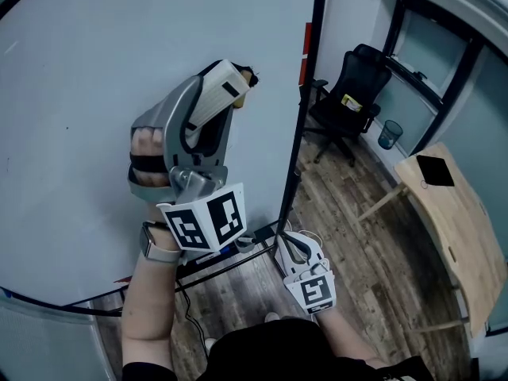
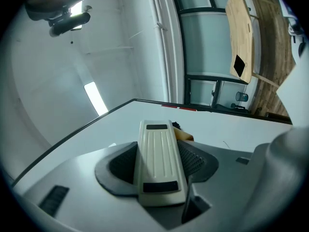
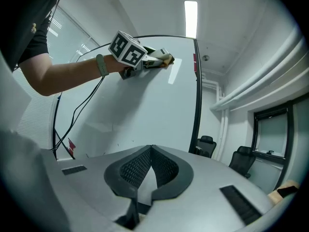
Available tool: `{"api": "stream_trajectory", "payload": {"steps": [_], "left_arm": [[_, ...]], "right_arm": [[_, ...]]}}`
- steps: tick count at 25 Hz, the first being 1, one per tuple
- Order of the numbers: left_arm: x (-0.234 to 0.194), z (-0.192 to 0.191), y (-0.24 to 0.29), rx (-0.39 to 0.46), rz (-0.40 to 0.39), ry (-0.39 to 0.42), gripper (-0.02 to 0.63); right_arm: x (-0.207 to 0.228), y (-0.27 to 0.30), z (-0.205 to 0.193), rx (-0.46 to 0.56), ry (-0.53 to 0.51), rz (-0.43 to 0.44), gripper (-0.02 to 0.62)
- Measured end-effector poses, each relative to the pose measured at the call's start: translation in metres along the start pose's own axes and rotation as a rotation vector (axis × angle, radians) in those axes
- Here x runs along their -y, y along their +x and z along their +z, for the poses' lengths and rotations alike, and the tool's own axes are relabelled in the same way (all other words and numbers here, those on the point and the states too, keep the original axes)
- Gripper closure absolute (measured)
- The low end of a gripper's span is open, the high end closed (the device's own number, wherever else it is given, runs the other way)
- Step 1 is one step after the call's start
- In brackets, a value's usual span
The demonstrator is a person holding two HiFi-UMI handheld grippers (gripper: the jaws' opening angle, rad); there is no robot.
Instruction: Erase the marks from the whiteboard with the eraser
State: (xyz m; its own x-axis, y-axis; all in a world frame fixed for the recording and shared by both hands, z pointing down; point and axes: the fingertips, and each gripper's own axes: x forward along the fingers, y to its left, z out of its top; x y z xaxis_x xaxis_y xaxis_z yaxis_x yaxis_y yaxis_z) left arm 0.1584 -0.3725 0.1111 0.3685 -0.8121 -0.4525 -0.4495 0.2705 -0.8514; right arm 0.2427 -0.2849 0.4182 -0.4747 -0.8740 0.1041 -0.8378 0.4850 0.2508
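A cream plastic eraser (image 1: 221, 90) is clamped in my left gripper (image 1: 208, 109), which presses it against the whiteboard (image 1: 71, 94) near the board's right edge. In the left gripper view the eraser (image 2: 158, 161) lies lengthwise between the dark ribbed jaws, its felt end on the whiteboard (image 2: 212, 127). I see no marks on the board around it. My right gripper (image 1: 298, 248) hangs low by the person's side, jaws together with nothing between them. The right gripper view looks up at the whiteboard (image 3: 140, 110), the left gripper (image 3: 149, 58) and the eraser (image 3: 161, 58).
The board's black frame post (image 1: 308, 94) runs down beside the eraser. A black office chair (image 1: 349, 101), a blue bin (image 1: 390, 134) and a wooden table (image 1: 456, 228) with a dark tablet (image 1: 435, 170) stand on the wood floor to the right. Cables (image 3: 72, 120) hang by the board.
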Motion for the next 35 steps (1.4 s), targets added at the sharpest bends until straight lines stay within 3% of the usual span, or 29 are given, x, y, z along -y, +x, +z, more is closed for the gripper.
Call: {"api": "stream_trajectory", "payload": {"steps": [9,17,24,31,35], "left_arm": [[-0.010,-0.018,-0.023,0.007,-0.067,0.032,0.339],[-0.076,-0.079,-0.083,-0.040,-0.022,-0.050,0.339],[-0.141,-0.158,-0.152,-0.070,0.053,-0.143,0.339],[-0.197,-0.205,-0.200,-0.103,0.111,-0.231,0.337],[-0.232,-0.225,-0.226,-0.130,0.133,-0.228,0.337]], "right_arm": [[-0.054,0.024,0.027,0.033,-0.022,0.088,0.568],[-0.140,0.051,0.043,0.054,-0.039,0.182,0.568],[-0.236,0.083,0.059,0.076,-0.033,0.257,0.568],[-0.294,0.095,0.079,0.092,-0.062,0.326,0.568],[-0.322,0.100,0.090,0.099,-0.077,0.373,0.568]]}}
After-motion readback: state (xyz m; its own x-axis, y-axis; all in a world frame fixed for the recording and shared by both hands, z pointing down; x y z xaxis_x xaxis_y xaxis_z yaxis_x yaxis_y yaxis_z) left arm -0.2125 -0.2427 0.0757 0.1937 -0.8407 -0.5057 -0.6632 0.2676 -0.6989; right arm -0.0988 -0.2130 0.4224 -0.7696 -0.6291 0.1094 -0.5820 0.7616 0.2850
